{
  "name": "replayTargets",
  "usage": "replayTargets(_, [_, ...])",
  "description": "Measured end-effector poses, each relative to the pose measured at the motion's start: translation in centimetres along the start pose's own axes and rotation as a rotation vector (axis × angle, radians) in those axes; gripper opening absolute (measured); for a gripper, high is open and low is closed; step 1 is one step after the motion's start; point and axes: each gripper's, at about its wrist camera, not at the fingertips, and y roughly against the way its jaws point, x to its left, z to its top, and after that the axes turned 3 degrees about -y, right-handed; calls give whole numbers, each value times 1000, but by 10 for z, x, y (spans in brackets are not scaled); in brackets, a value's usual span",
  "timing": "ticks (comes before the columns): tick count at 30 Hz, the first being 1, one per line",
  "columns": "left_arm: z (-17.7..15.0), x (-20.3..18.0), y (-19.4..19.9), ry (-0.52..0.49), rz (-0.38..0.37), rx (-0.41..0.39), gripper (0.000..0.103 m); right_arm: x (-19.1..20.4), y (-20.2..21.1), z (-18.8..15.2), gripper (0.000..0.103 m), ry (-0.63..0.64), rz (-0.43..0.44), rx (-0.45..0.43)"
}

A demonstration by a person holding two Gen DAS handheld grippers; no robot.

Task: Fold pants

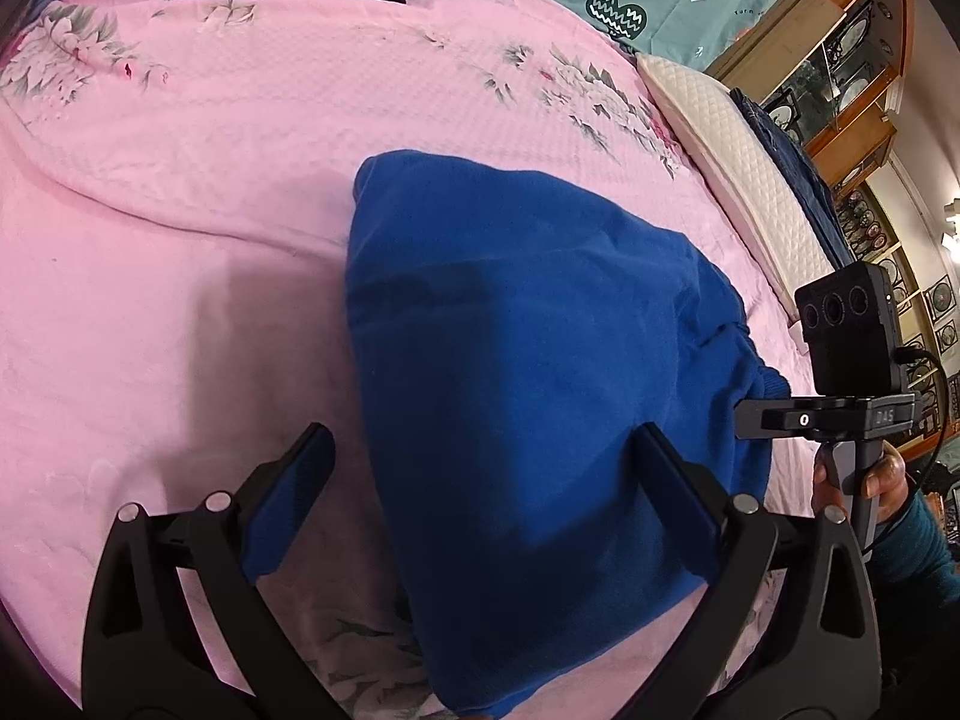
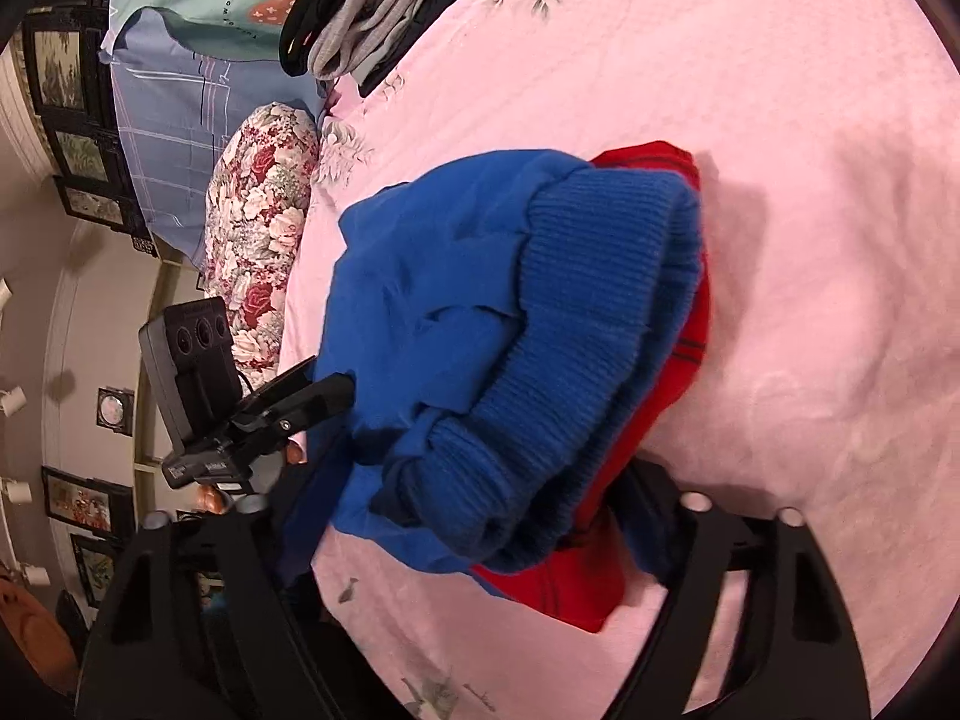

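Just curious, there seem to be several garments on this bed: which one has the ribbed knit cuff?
The bright blue fleece pants: their thick ribbed cuff bunches near the right gripper. The red garment beneath shows thin dark stripes; the grey folded clothes lie far off.

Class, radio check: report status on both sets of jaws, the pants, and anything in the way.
Left gripper open, jaws straddling blue pants. Right gripper open around ribbed waistband. Red garment under pants, on pink bedspread.
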Motion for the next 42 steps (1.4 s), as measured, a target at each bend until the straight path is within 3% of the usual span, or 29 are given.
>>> replayTargets(4, [2,0,-4,-4,-39,-2,101,-9,3,-1,55,0,20,-3])
replayTargets(9, [3,-12,-12,-34,-120,15,98,-10,4,-3,54,10,20,-4])
replayTargets(11, [1,-18,-12,-57,-87,7,86,-10,5,-4,54,18,21,-11])
replayTargets(13, [1,-12,-11,-16,-129,3,60,-8,5,-6,54,26,21,-25])
replayTargets(16, [0,-5,-6,45,-172,-26,45,-6,6,-10,54,39,25,-53])
replayTargets(21, [0,-21,7,28,-130,-79,32,-4,7,-15,51,58,32,-101])
replayTargets(26, [29,-37,43,-27,-64,-139,31,16,16,-10,47,97,50,-135])
replayTargets(31, [97,-58,133,-120,54,-318,31,91,40,25,45,271,21,-198])
replayTargets(36, [182,-77,239,-176,208,-549,31,211,74,83,45,503,13,-309])
replayTargets(39, [222,-75,276,-160,260,-663,31,281,88,118,45,622,13,-400])
replayTargets(42, [271,-59,286,-124,313,-701,31,337,90,153,45,721,12,-489])
